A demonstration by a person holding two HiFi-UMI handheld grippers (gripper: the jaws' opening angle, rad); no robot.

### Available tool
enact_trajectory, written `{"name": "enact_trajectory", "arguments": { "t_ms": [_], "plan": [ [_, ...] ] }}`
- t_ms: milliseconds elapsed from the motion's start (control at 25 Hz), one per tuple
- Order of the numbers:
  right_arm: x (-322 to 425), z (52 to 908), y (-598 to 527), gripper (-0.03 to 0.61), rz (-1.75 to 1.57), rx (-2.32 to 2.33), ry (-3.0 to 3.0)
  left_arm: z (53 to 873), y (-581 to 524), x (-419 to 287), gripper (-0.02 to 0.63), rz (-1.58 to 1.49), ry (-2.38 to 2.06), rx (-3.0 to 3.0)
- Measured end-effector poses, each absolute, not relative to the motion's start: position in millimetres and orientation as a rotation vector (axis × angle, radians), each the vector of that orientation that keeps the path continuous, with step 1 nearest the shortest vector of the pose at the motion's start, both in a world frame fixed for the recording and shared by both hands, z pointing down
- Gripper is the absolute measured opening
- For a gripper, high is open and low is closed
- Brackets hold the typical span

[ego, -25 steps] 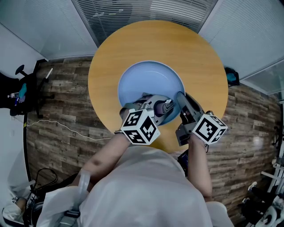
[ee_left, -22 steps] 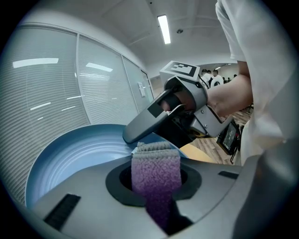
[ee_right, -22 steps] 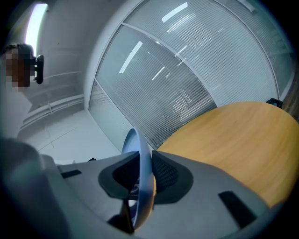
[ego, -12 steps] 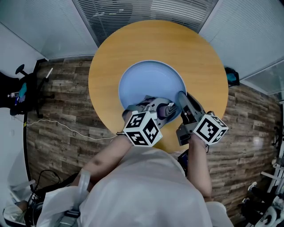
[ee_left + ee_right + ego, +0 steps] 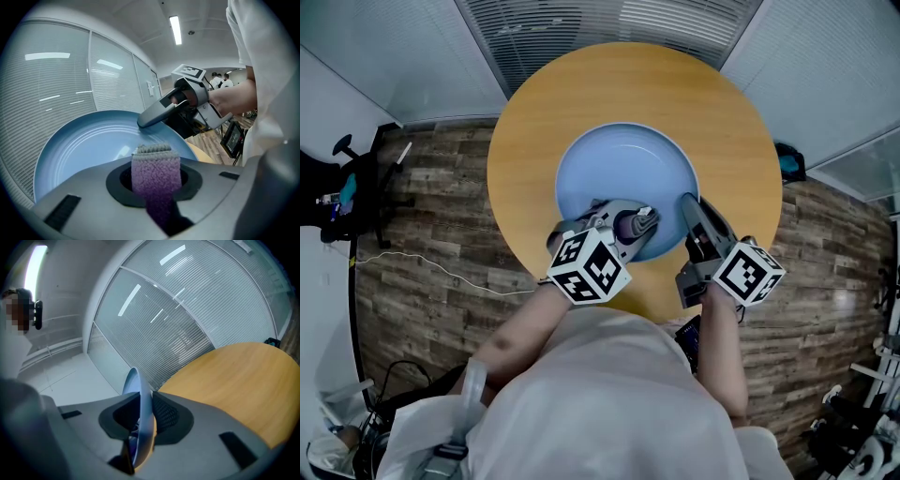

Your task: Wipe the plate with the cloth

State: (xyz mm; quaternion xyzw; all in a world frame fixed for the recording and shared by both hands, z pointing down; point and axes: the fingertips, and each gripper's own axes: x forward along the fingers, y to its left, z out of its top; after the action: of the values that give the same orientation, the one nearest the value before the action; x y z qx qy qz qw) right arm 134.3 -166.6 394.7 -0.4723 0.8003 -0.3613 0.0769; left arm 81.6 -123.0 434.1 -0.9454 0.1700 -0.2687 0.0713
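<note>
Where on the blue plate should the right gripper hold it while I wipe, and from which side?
Grip the blue plate by its thin rim at the near right edge, coming from the person's side, one jaw on each face. Only the rim is narrow enough for the jaws; the right gripper clamps it there now, clear of the left gripper and its purple cloth.

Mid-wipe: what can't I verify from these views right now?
1. Whether the cloth touches the plate: head view, the left gripper covers the spot; left gripper view, the cloth's own tip hides it.
2. Plate's near rim: head view, under the left gripper's marker cube.
3. Plate's face: right gripper view shows it edge-on in the right gripper.
</note>
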Motion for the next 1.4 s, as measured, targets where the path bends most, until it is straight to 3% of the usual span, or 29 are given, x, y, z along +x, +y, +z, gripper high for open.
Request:
{"name": "enact_trajectory", "arguments": {
  "t_ms": [480,1400],
  "plan": [
    [143,392,-167,0.077,-1.052,-1.441,2.391,438,-141,53,0.081,-0.833,0.641,-2.878],
    [128,394,-165,0.077,-1.067,-1.429,2.379,428,-114,102,0.081,-0.775,0.44,-2.897]
  ]
}}
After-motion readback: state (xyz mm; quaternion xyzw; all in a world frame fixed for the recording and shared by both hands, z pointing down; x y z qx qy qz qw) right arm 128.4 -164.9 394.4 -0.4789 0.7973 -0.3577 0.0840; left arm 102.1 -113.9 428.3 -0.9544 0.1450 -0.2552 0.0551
